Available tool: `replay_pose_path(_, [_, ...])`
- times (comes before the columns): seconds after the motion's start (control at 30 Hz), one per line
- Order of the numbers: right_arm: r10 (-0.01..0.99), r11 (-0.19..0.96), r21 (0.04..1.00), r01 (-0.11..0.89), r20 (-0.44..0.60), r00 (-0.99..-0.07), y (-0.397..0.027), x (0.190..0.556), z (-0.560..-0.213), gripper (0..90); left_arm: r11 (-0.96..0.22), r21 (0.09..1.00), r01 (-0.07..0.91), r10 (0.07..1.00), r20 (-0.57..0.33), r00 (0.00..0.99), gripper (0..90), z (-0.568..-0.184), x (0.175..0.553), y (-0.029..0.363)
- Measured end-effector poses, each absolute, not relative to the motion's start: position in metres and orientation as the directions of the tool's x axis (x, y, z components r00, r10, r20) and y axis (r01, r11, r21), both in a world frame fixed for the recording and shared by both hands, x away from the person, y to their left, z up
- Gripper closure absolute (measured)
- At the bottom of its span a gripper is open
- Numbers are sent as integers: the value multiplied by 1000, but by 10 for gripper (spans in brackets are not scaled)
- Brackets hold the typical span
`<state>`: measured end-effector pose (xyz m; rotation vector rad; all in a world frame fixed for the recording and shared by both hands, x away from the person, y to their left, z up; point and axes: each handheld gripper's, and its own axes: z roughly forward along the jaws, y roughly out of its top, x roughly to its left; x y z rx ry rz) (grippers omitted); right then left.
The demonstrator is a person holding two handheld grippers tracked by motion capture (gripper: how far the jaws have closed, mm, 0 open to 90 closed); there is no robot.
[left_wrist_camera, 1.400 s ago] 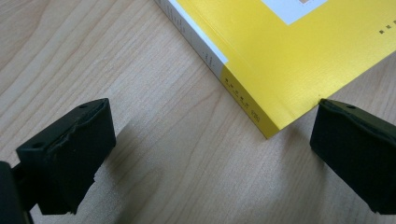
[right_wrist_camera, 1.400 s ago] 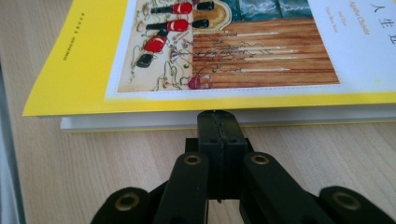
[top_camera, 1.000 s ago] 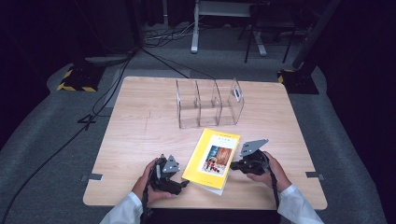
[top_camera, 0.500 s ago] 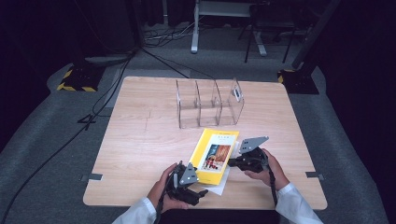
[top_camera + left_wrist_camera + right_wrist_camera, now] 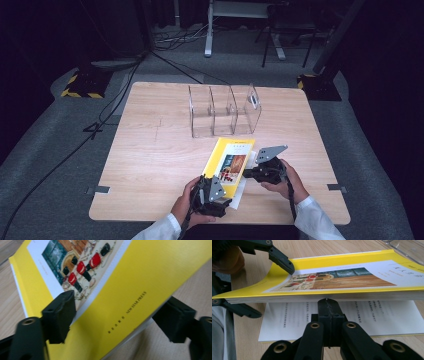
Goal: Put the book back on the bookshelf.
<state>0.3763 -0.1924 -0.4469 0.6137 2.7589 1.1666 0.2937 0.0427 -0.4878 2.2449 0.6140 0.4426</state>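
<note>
The yellow book (image 5: 231, 162) lies part-opened near the clear rack (image 5: 225, 110), still unfiled: the right gripper's (image 5: 328, 305) shut jaws prop its pages while the left gripper's (image 5: 120, 315) jaws, just closing, straddle its corner.

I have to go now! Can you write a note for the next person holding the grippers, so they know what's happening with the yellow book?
Left hand-held gripper: open; its jaws have just been closing, one above and one below the near end of the yellow book.
Right hand-held gripper: shut, its tip wedged under the book's raised side edge.
Things: the book's upper part is propped up, with its lowest pages flat on the table. The clear rack stands beyond it, its slots looking empty.
Done: the book's edge is lifted.
Left: grip the book properly, then probably stand it in a rack slot.
</note>
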Motion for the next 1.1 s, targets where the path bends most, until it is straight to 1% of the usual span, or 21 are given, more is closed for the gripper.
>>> replay_pose_path(0.07, [397,626,706,331,76,-914,-193,376,-447,900,-593,754,282,548,122,827,294,-486,294,45])
replay_pose_path(0.13, [401,623,708,332,75,-913,-193,376,-447,900,-584,768,264,541,125,832,360,-484,292,47])
replay_pose_path(0.2, [406,616,711,340,83,-910,-194,377,-447,900,-580,782,226,522,143,841,469,-480,290,51])
replay_pose_path(0.27, [412,603,717,349,95,-906,-195,379,-447,900,-581,788,204,508,155,847,605,-476,290,55])
replay_pose_path(0.33, [411,599,719,352,101,-906,-196,379,-448,900,-583,788,197,503,159,850,672,-474,291,57])
replay_pose_path(0.37, [407,597,720,353,108,-907,-196,379,-448,900,-583,789,192,504,166,848,672,-473,291,59])
replay_pose_path(0.47, [399,590,725,356,122,-909,-196,380,-451,900,-569,803,180,502,165,849,769,-467,294,64])
replay_pose_path(0.5, [395,589,726,354,123,-910,-197,380,-452,895,-564,807,178,500,162,851,780,-465,295,66])
replay_pose_path(0.53, [395,590,725,355,125,-910,-197,379,-453,833,-562,807,181,498,156,853,793,-463,296,69])
replay_pose_path(0.63, [393,601,723,340,103,-914,-201,377,-453,733,-568,804,174,492,163,855,819,-461,298,77])
replay_pose_path(0.7, [378,601,738,307,76,-923,-205,374,-449,618,-558,811,178,489,147,860,822,-458,300,84])
replay_pose_path(0.77, [368,591,759,275,50,-928,-210,371,-443,553,-550,815,184,485,132,864,823,-457,303,90])
replay_pose_path(0.83, [368,569,786,240,18,-930,-214,368,-434,500,-554,813,180,476,132,869,823,-456,304,95])
replay_pose_path(0.9, [361,551,810,202,-12,-932,-216,365,-427,474,-557,811,179,467,128,875,823,-456,305,99])
replay_pose_path(0.93, [361,545,818,184,-31,-932,-216,364,-423,444,-563,807,177,462,130,877,822,-456,305,101])
replay_pose_path(1.0, [354,530,834,155,-51,-934,-217,362,-418,424,-558,810,179,460,122,879,821,-455,307,105])
replay_pose_path(1.03, [351,522,840,148,-54,-935,-216,363,-417,398,-554,811,186,459,111,881,821,-455,307,107])
replay_pose_path(1.1, [348,529,840,120,-86,-933,-212,362,-414,386,-560,809,177,450,117,885,821,-455,308,110])
